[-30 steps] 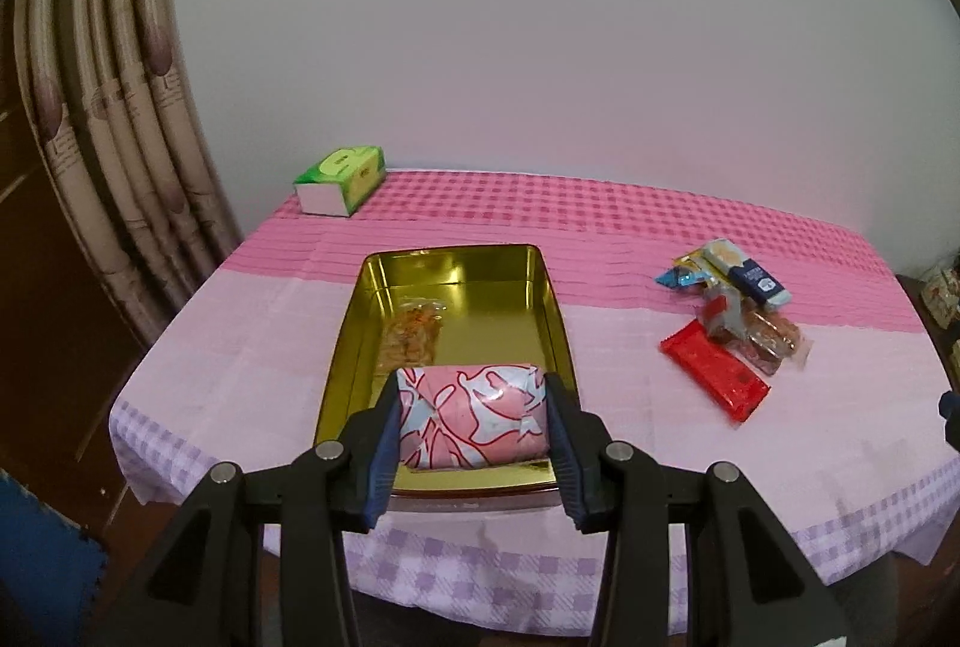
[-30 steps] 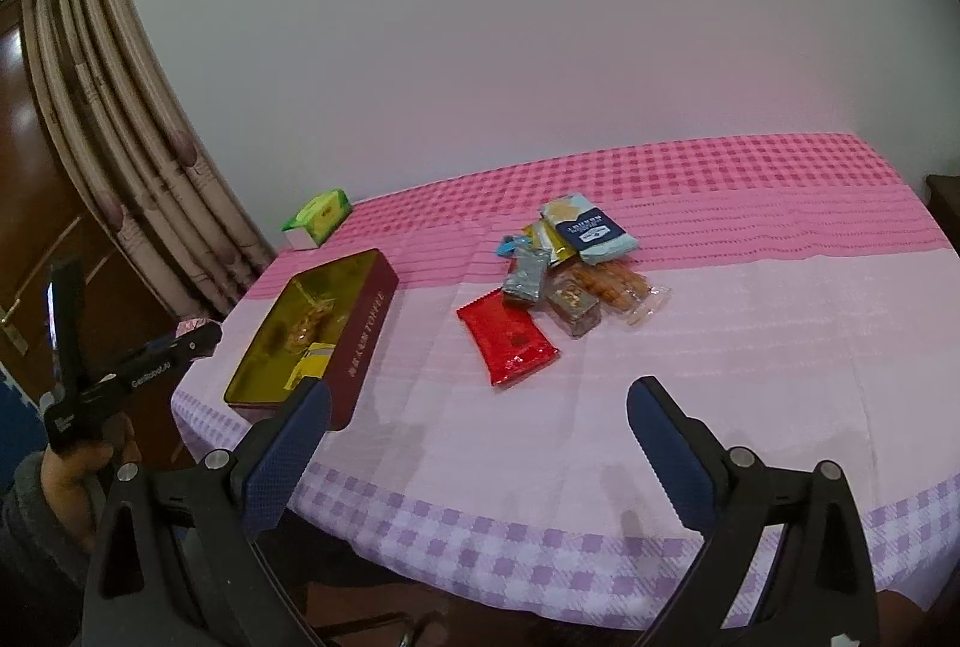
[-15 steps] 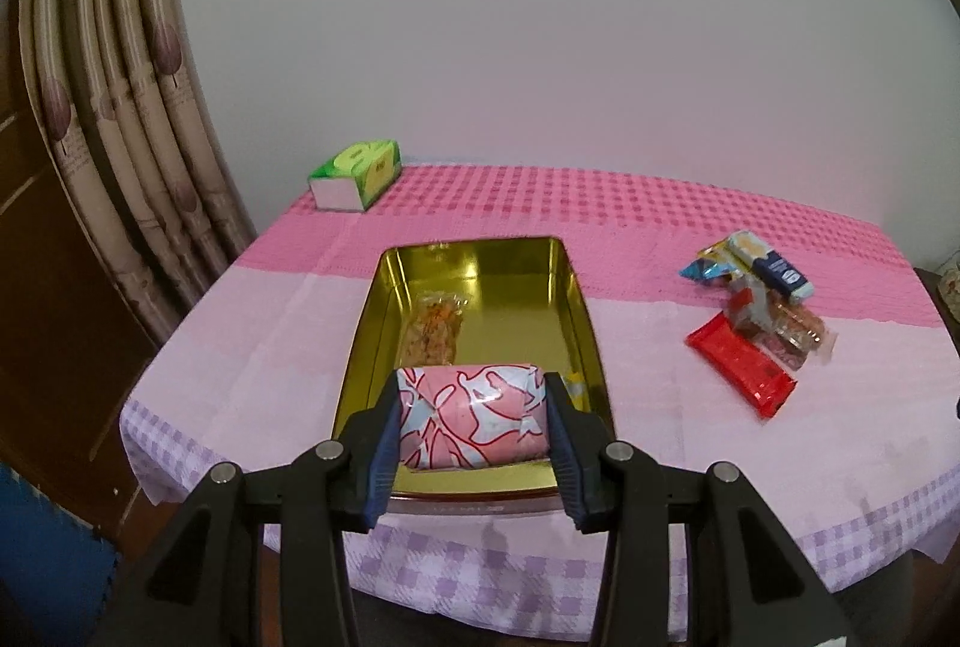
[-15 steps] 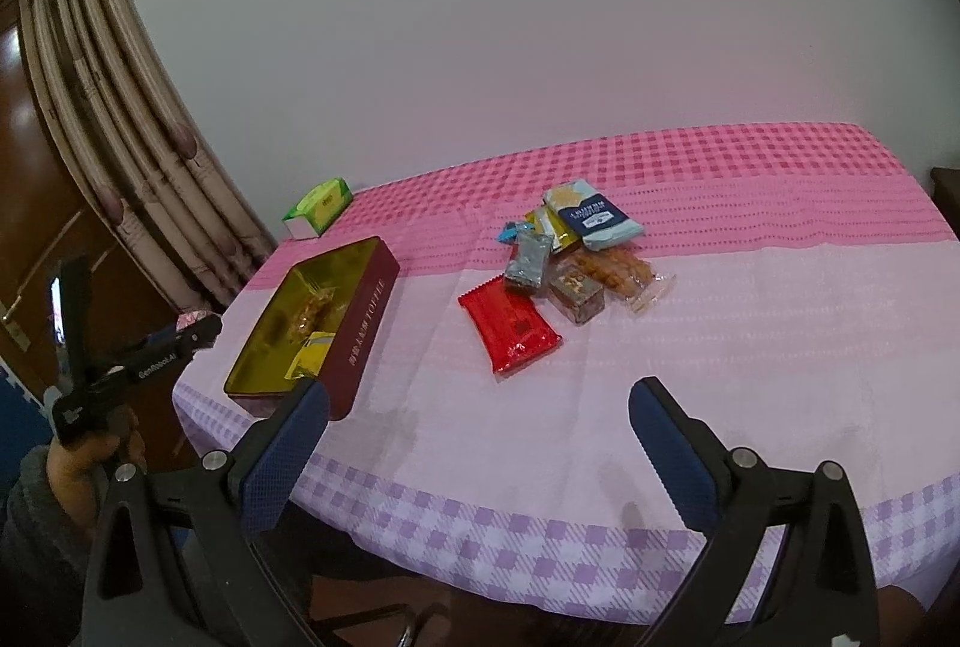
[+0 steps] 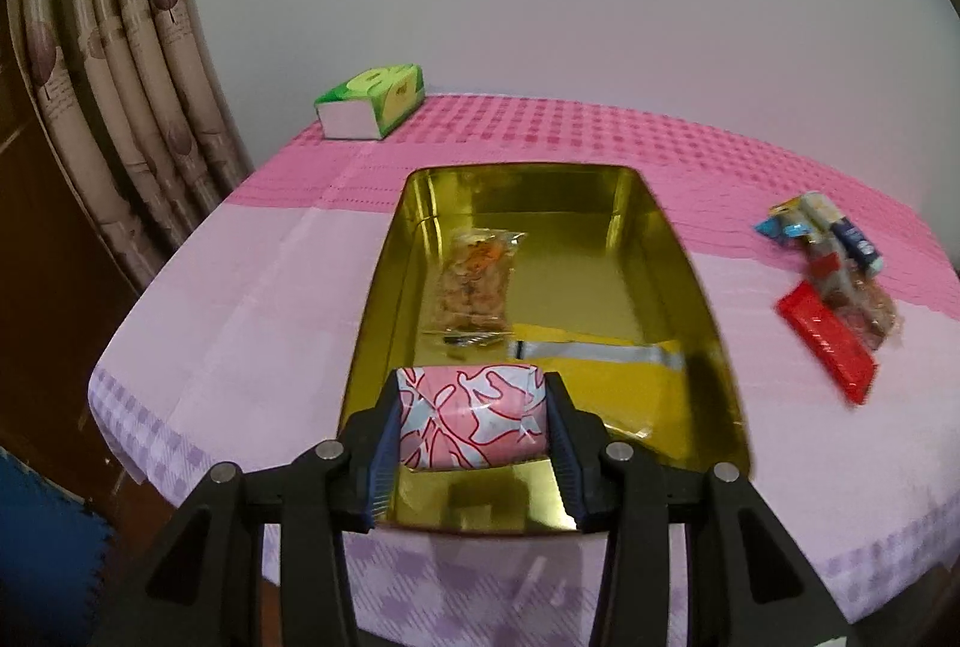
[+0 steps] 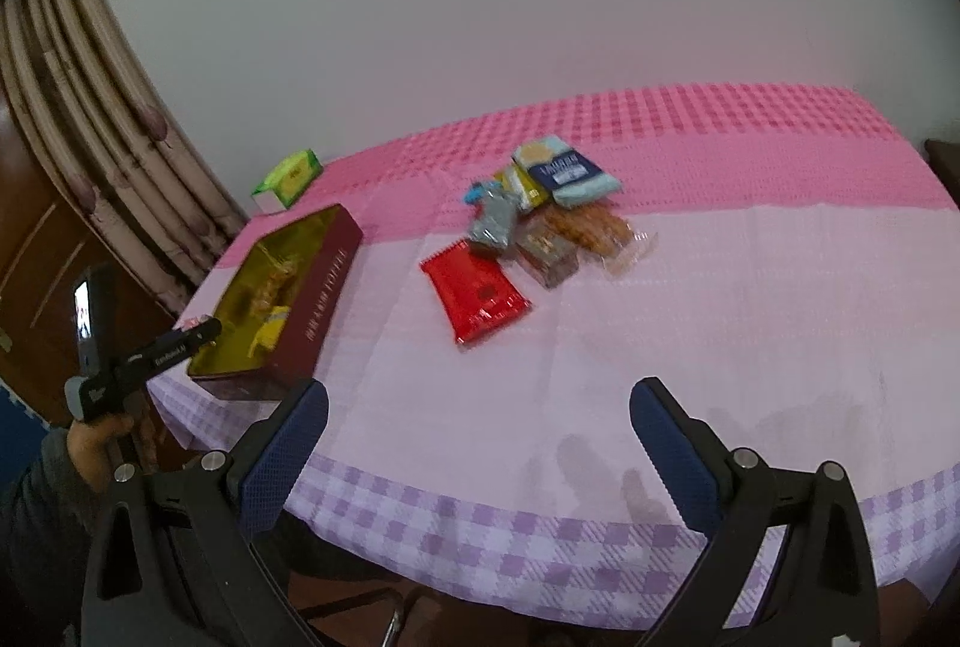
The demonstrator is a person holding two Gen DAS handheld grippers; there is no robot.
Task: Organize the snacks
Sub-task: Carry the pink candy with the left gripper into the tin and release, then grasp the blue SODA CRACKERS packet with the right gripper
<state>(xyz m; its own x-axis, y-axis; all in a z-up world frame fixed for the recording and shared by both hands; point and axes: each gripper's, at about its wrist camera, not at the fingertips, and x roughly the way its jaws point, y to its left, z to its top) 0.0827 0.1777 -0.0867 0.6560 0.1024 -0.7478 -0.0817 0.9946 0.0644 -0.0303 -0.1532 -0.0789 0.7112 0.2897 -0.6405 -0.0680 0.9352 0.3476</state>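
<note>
Left jaws: my left gripper (image 5: 471, 428) clenched on pink packet (image 5: 472, 425), over near end of gold tin (image 5: 684, 251)
Right jaws: my right gripper (image 6: 478, 440) released, bare over tablecloth (image 6: 720, 323)
Inside tin: clear snack bag (image 5: 474, 281), yellow packet (image 5: 600, 371)
Farther right: red packet (image 6: 474, 290), loose snack pile (image 6: 540, 209)

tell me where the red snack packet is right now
In the right wrist view the red snack packet lies flat mid-table, between the gold tin and the snack pile.
</note>
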